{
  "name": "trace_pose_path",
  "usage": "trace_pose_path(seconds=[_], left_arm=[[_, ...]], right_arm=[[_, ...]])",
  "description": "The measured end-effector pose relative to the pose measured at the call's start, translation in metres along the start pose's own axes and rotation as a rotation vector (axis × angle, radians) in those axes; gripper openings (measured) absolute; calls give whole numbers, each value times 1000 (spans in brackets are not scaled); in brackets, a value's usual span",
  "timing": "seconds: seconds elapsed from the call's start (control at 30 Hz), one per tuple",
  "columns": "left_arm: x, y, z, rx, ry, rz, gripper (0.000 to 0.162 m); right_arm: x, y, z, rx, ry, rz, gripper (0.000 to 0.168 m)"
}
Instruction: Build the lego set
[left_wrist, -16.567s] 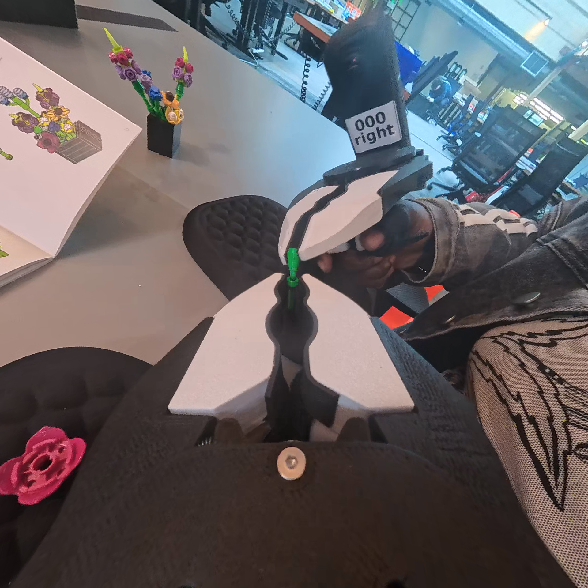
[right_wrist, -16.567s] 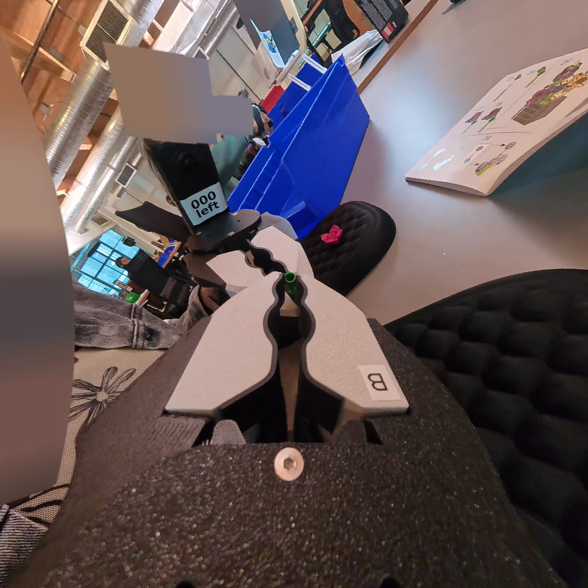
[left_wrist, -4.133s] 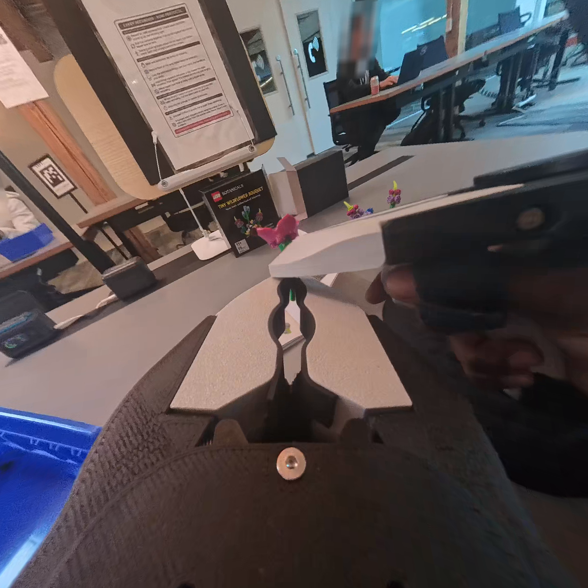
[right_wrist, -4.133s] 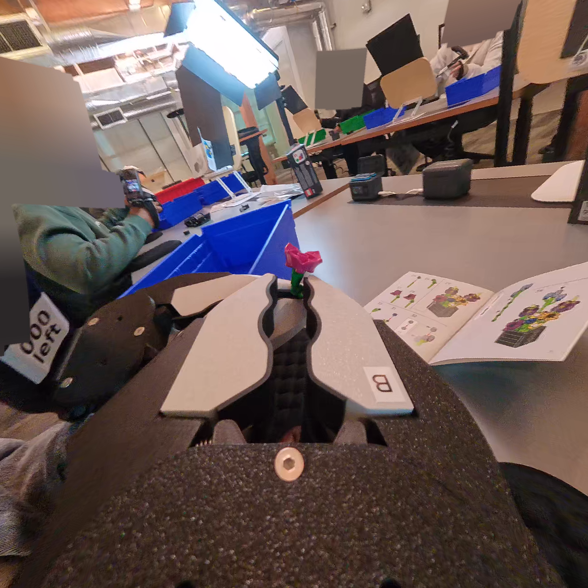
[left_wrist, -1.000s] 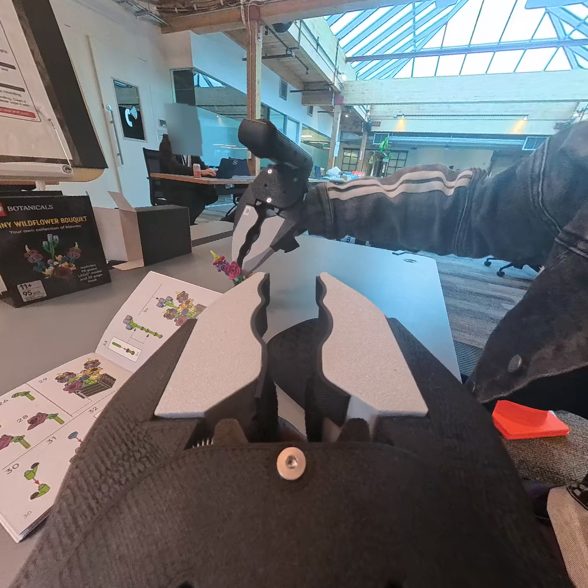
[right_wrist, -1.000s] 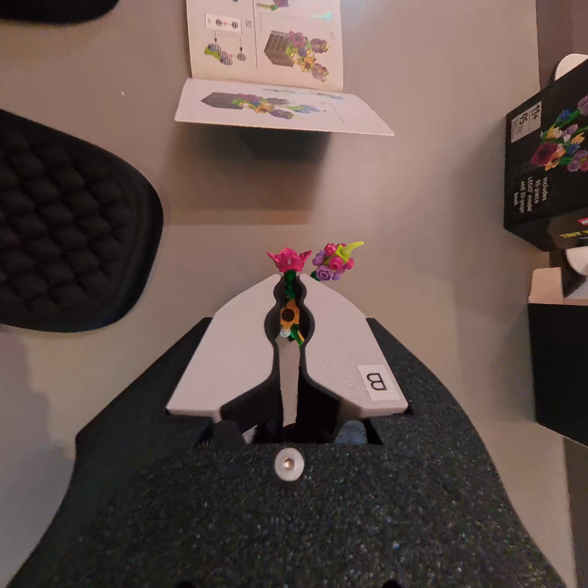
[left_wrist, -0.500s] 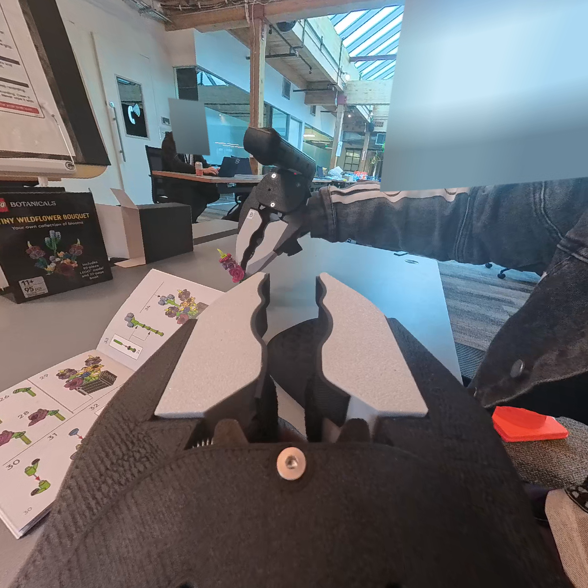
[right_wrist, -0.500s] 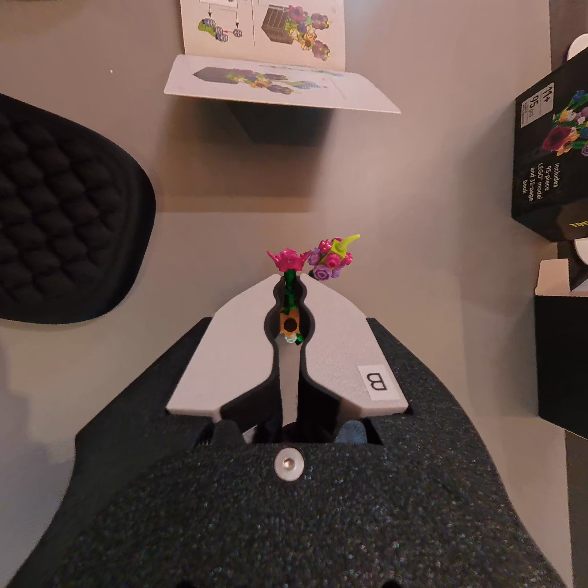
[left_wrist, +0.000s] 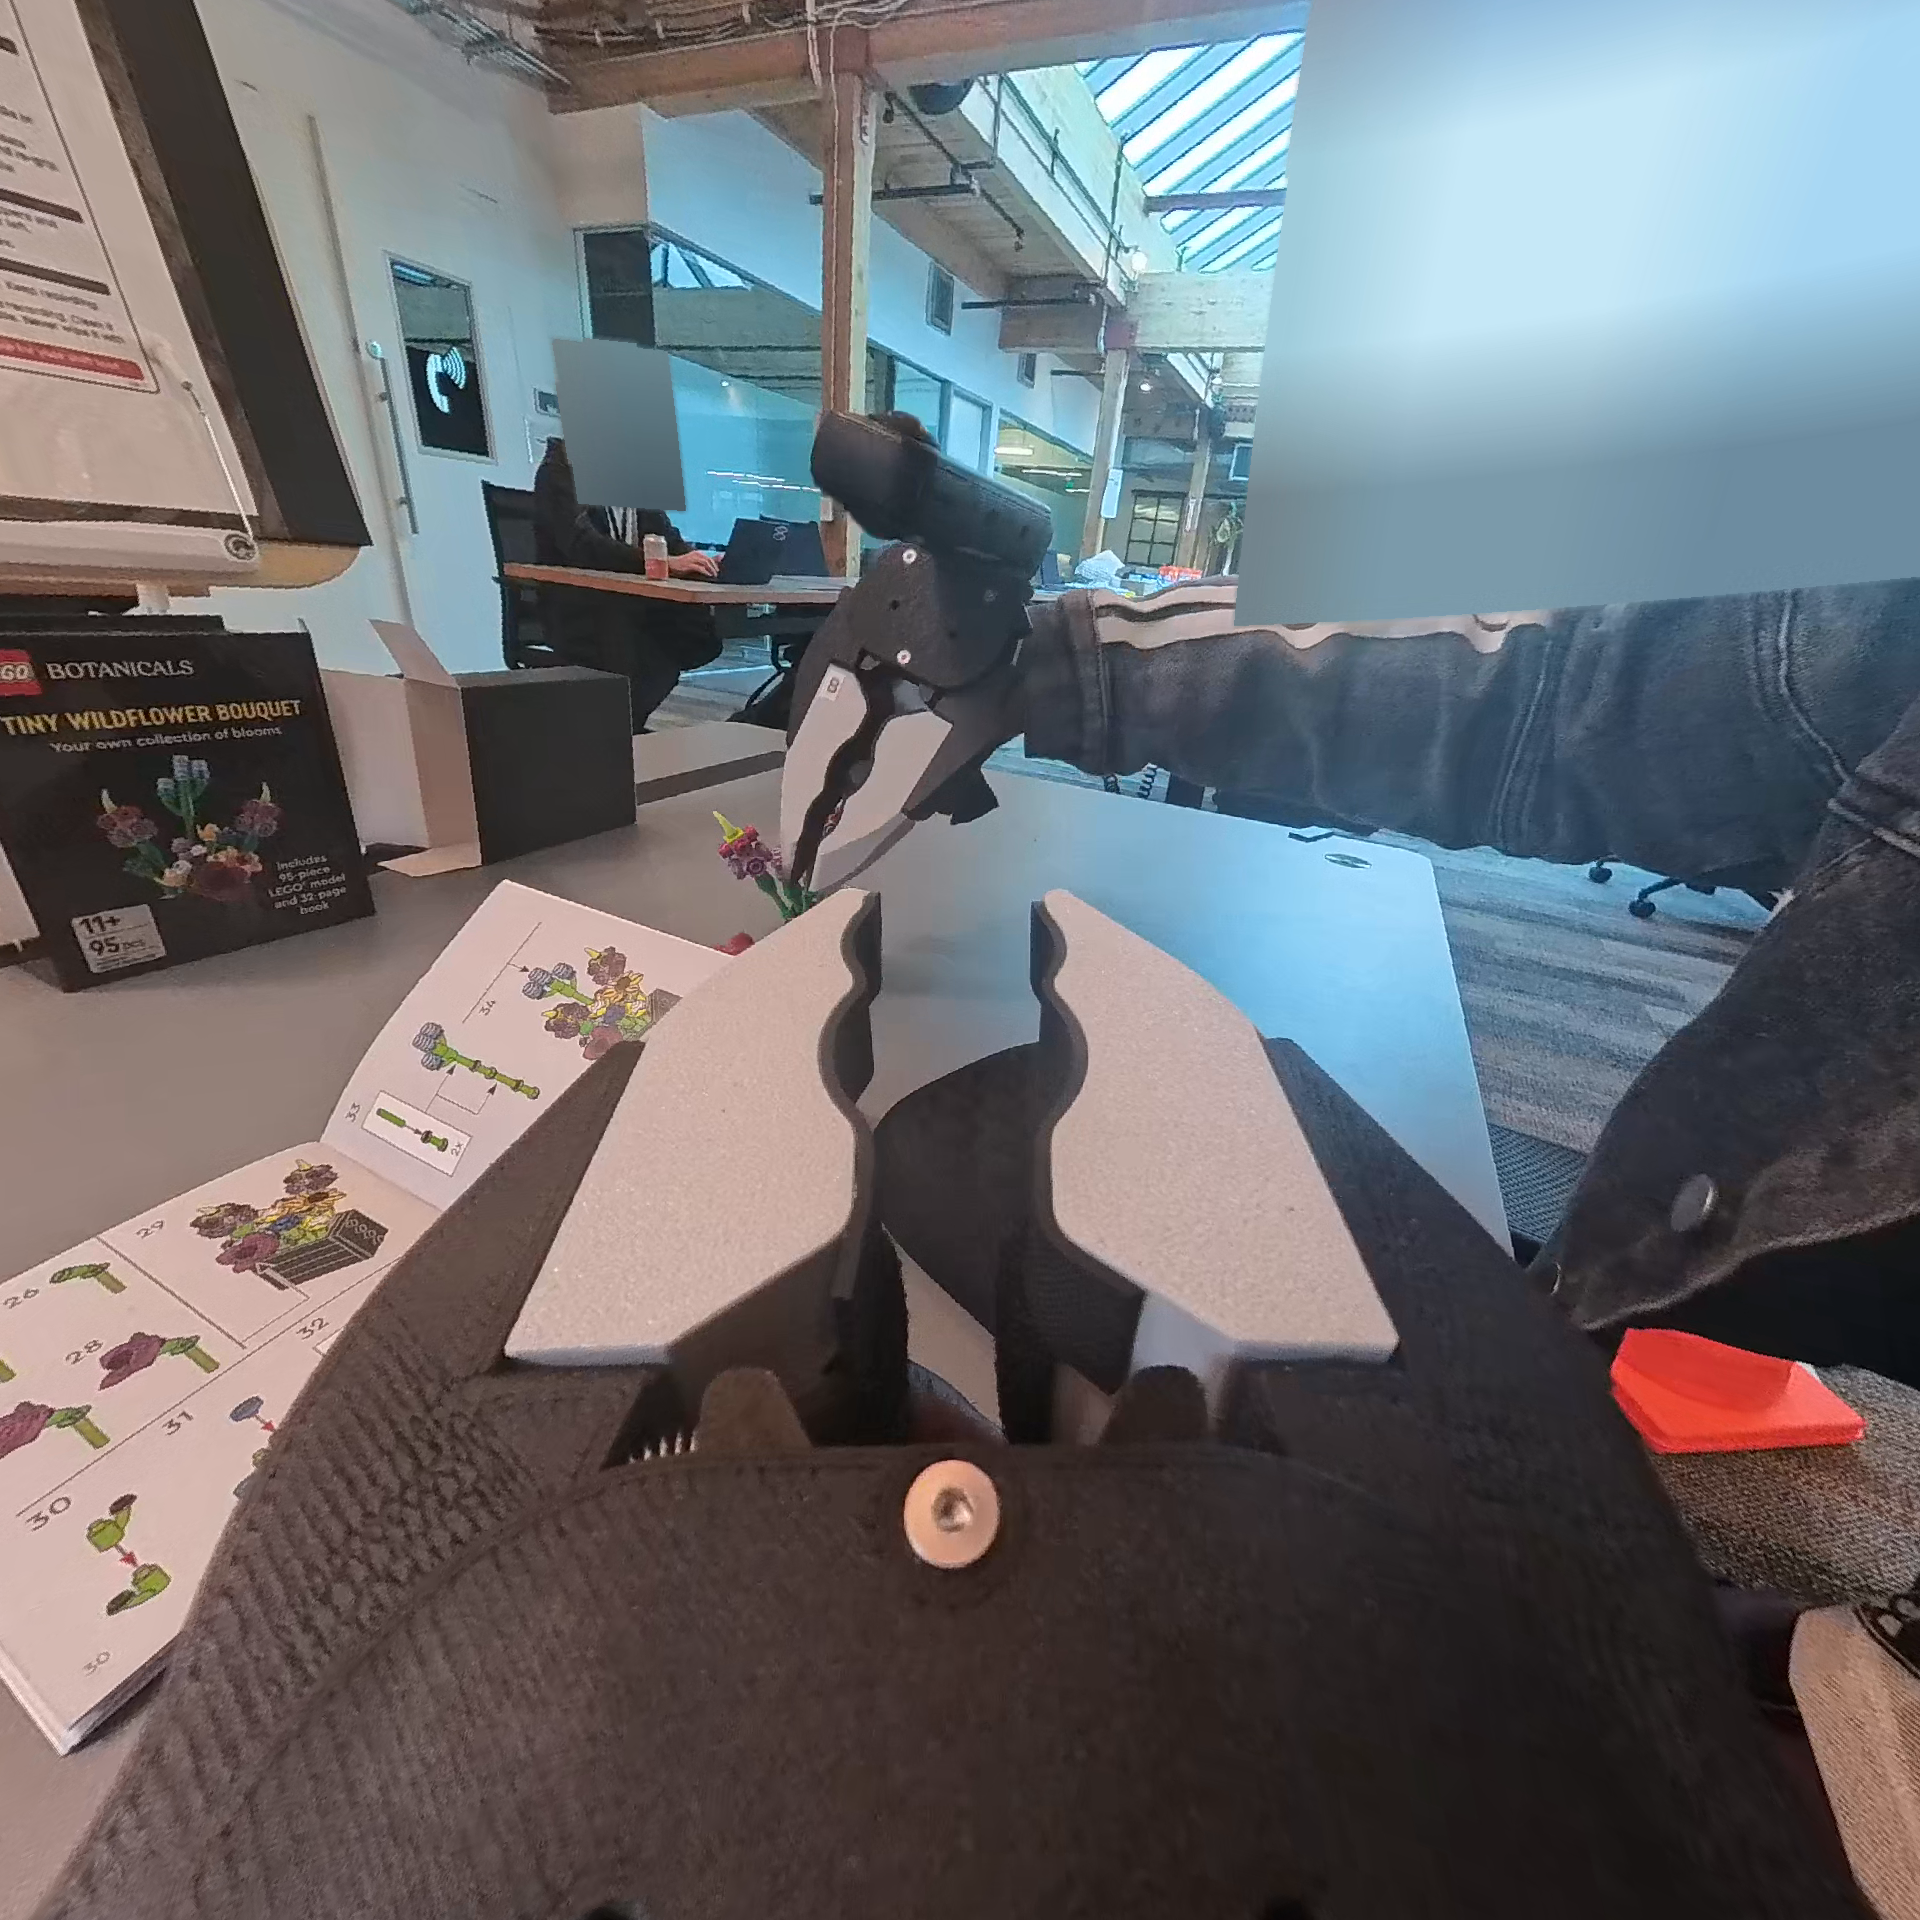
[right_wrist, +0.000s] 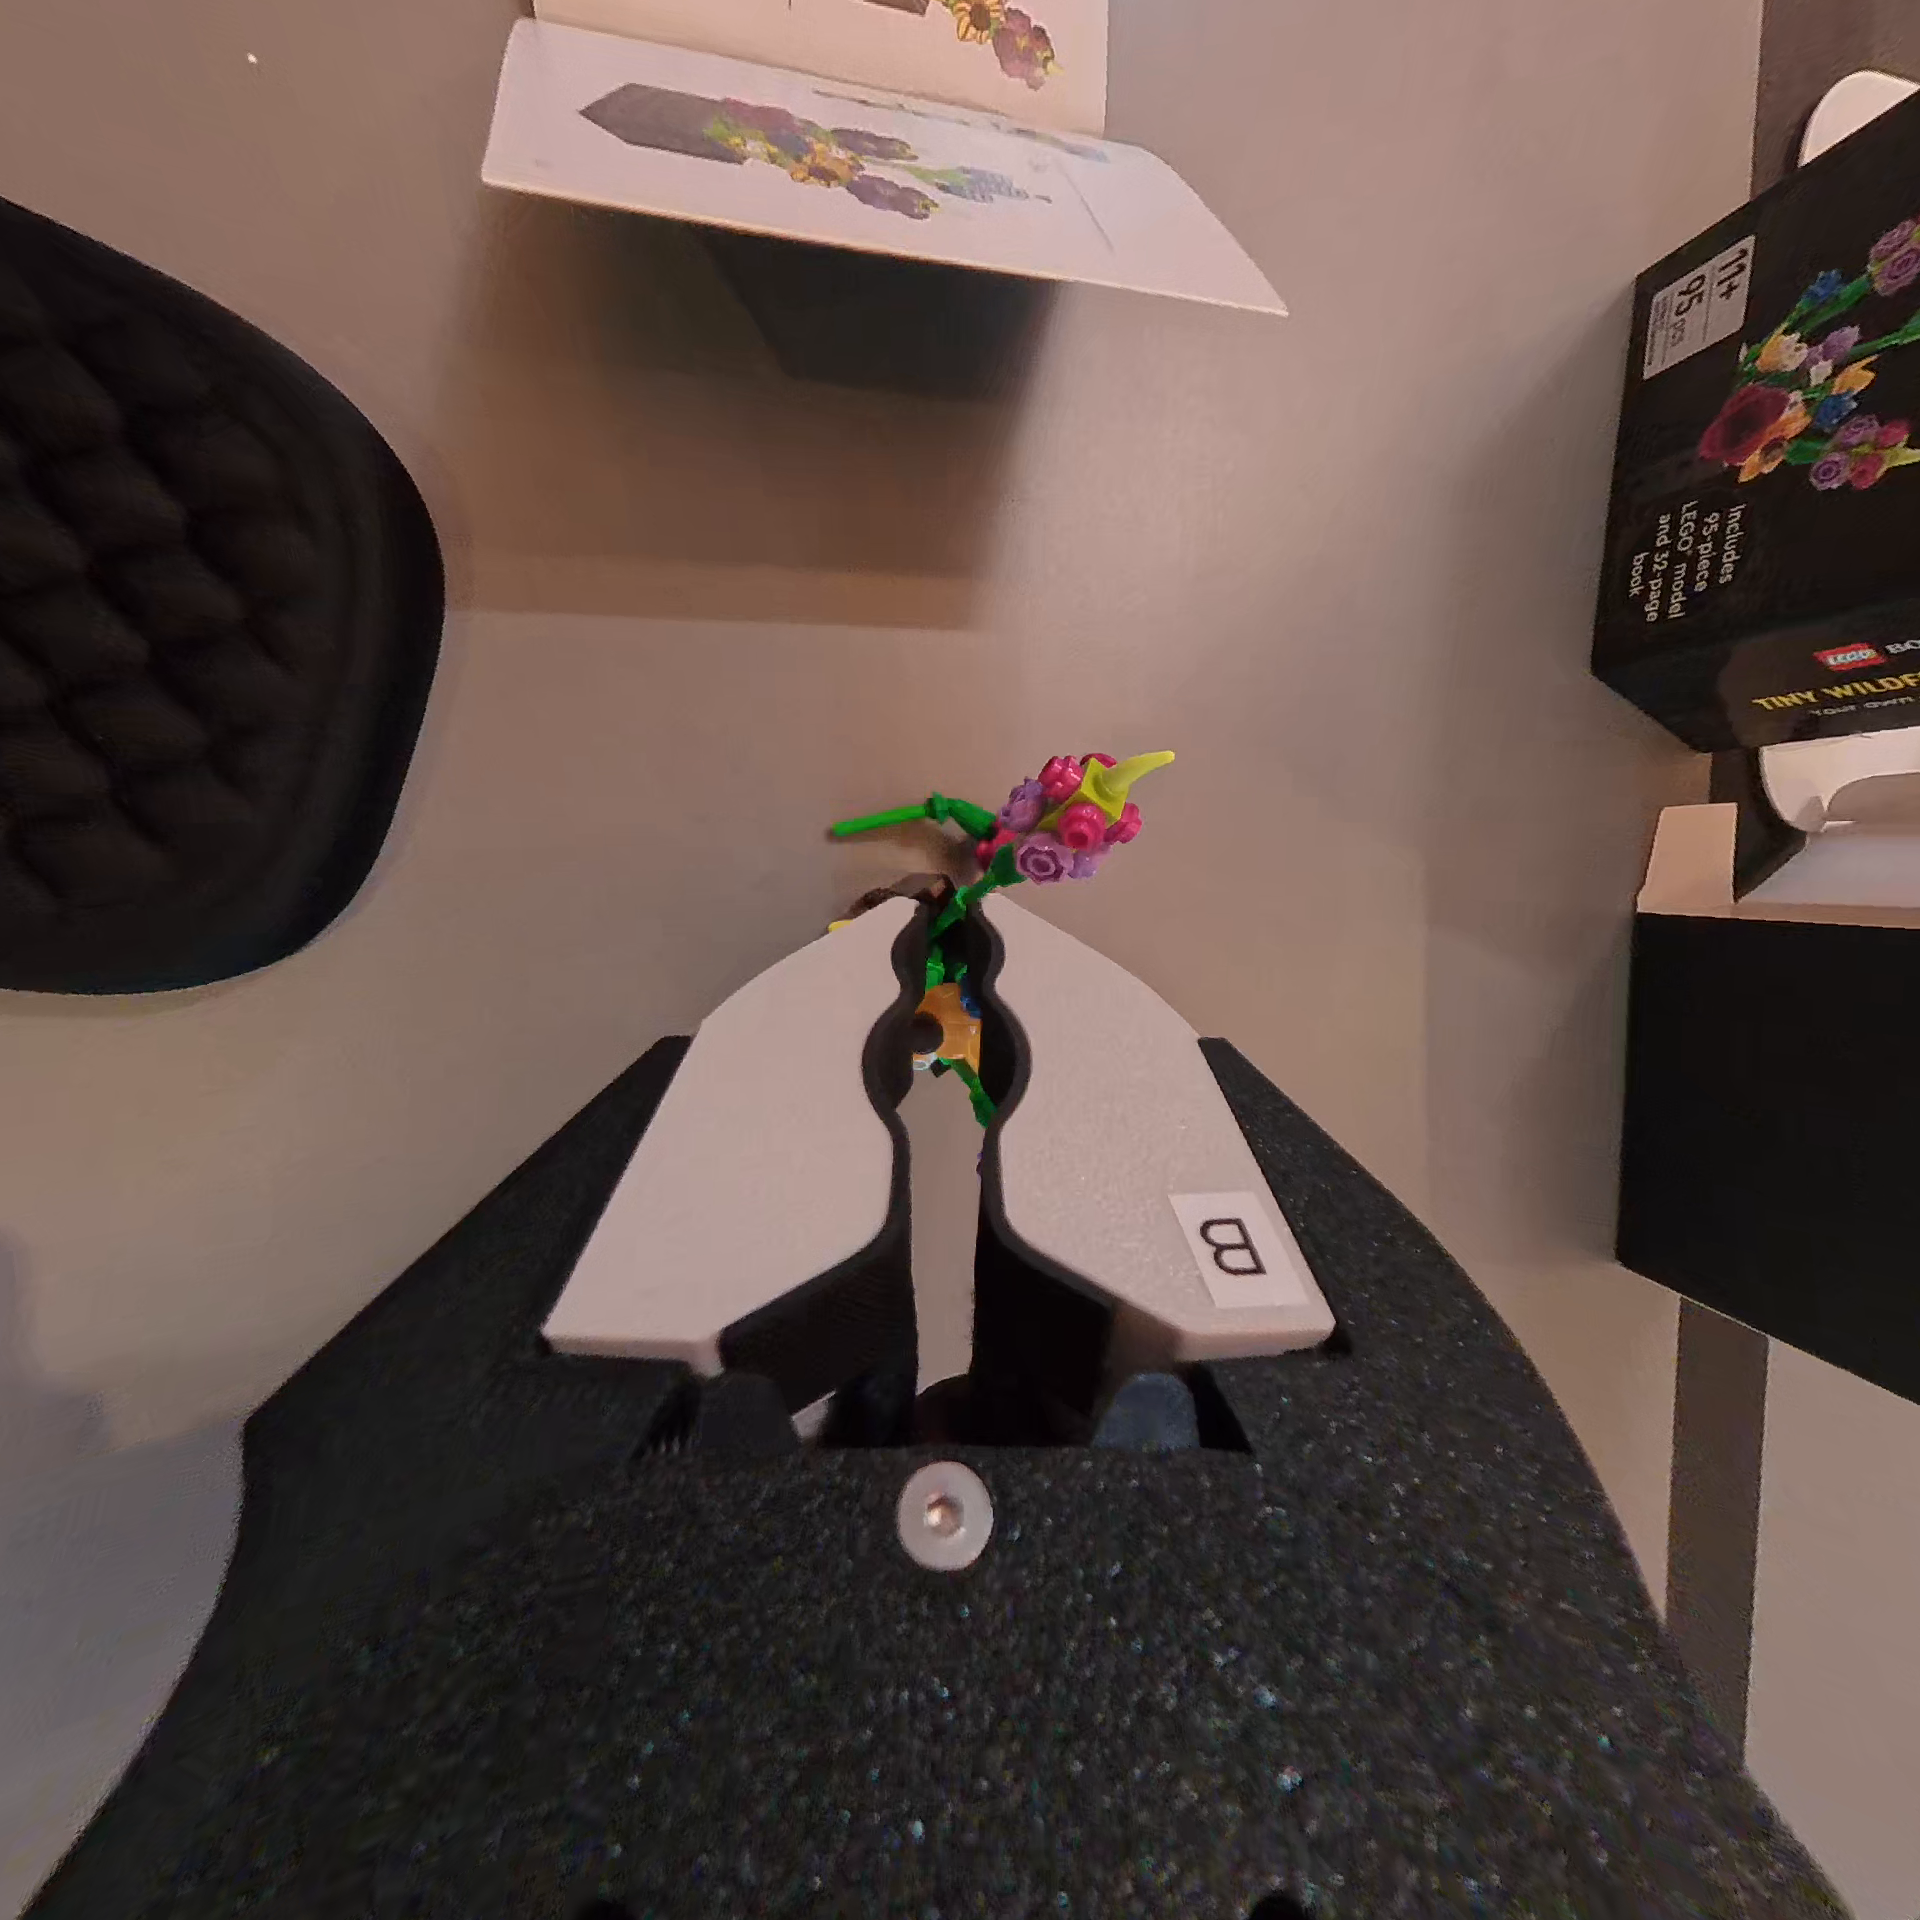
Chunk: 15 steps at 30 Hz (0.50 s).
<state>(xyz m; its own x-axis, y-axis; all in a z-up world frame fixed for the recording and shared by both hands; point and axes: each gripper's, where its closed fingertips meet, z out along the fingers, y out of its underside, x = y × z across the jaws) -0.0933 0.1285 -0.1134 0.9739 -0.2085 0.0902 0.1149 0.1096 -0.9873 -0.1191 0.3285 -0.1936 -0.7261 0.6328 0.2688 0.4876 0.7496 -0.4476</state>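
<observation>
My right gripper (right_wrist: 951, 906) is shut on a small lego flower bunch (right_wrist: 1070, 821). Pink and purple blooms with a lime spike stick out past the tips. A green stem (right_wrist: 894, 821) points left, and an orange piece (right_wrist: 945, 1029) sits between the fingers. In the left wrist view the right gripper (left_wrist: 816, 868) points down at the grey table (left_wrist: 1195, 935) with the bunch (left_wrist: 750, 854) low over it. My left gripper (left_wrist: 956, 935) is open and empty, just in front of the bunch. The instruction booklet (left_wrist: 416, 1091) lies open at the left.
The black set box (left_wrist: 177, 800) stands at the far left and shows in the right wrist view (right_wrist: 1787, 468). An open black and white carton (left_wrist: 520, 769) stands behind the booklet. A red object (left_wrist: 1725, 1392) lies at the right. A person's denim sleeve (left_wrist: 1455, 717) crosses over the table. The grippers' ends are close to 20 cm from one another.
My right gripper has come down toward the table with the flower bunch. The pink bloom at its tips is gone from its view; a green stem now sticks out left. The left gripper has stayed put.
</observation>
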Motion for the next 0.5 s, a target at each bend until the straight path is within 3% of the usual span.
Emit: trace_pose_path(seconds=[0.1,0.23,0.3,0.4,0.5], left_arm=[[1,0,0,1,1,5,28],[2,1,1,-11,3,12,28],[4,2,3,-25,10,25,28],[9,9,9,-101,21,62,28],[9,24,21,-270,18,127,28]], right_arm=[[-1,-7,-11,33,29,39,8],[0,-26,-41,230,175,163,16],[-7,-23,-48,331,179,253,33],[-15,8,-35,384,106,416,72],[-17,32,-14,412,74,447,78]])
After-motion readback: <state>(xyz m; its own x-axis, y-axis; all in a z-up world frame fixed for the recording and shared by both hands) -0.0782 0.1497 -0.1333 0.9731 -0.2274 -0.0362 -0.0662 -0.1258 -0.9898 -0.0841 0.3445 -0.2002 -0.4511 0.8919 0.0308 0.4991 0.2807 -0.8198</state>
